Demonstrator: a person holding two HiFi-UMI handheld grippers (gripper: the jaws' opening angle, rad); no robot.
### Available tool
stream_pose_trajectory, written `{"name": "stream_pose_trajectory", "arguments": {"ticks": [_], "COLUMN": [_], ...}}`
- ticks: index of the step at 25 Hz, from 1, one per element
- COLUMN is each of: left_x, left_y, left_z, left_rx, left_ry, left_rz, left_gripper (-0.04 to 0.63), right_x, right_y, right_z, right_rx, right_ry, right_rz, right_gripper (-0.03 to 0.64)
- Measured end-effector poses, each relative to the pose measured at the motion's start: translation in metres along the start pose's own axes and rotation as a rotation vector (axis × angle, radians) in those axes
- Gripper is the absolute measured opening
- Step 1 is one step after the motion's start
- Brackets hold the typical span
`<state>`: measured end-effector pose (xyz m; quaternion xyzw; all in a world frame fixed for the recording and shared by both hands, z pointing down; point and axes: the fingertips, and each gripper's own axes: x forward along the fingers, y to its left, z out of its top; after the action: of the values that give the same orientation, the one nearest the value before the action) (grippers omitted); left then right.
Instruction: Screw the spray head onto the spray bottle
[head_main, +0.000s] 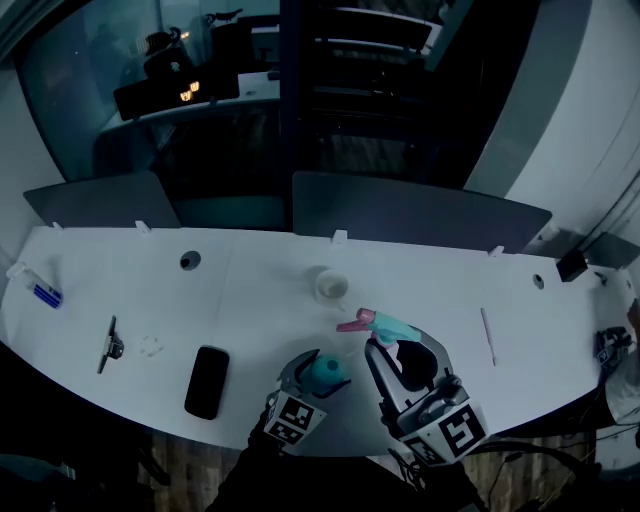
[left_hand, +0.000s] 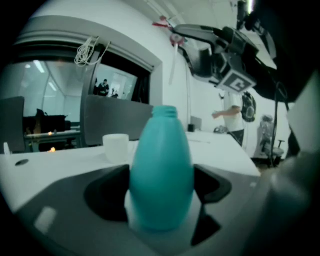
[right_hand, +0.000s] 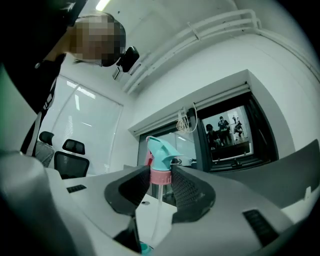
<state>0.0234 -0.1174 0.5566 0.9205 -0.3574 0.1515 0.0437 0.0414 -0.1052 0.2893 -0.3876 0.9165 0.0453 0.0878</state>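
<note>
While the left gripper (head_main: 318, 374) is clamping the teal spray bottle (left_hand: 161, 170) upright, the right gripper (right_hand: 161, 181) is gripping the spray head (right_hand: 162, 150) by its pink collar (right_hand: 161, 176).

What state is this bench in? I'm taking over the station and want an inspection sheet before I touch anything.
Surface: white table, dimly lit.
Job's things: teal spray bottle, upright, neck bare; spray head with pink collar, raised clear of the bottle, not yet screwed on.
Clutter: black phone, white cup, small dark tool, thin stick.
Grippers: left gripper shut on the bottle; right gripper shut on the spray head's collar.
Cables: coiled white cord hanging by the window.
Surroundings: grey divider panels, office chairs, people beyond the window.
</note>
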Motion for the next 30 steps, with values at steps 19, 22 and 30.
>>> {"name": "stream_pose_trajectory", "arguments": {"ticks": [19, 22, 30], "left_x": [-0.001, -0.001, 0.0], "left_y": [0.001, 0.001, 0.0], "left_z": [0.001, 0.0, 0.0], "left_rx": [-0.006, -0.006, -0.013], "left_ry": [-0.009, -0.004, -0.004], "left_rz": [0.005, 0.006, -0.001], "left_gripper": [0.391, 0.391, 0.391], "right_x": [0.007, 0.007, 0.001], "right_y": [0.034, 0.037, 0.036], "right_z": [-0.137, -0.155, -0.18], "right_rx": [0.03, 0.036, -0.01], "right_ry": [0.224, 0.253, 0.293], "right_rz": [0.083, 0.087, 0.082], "right_gripper": [0.126, 0.126, 0.126]}}
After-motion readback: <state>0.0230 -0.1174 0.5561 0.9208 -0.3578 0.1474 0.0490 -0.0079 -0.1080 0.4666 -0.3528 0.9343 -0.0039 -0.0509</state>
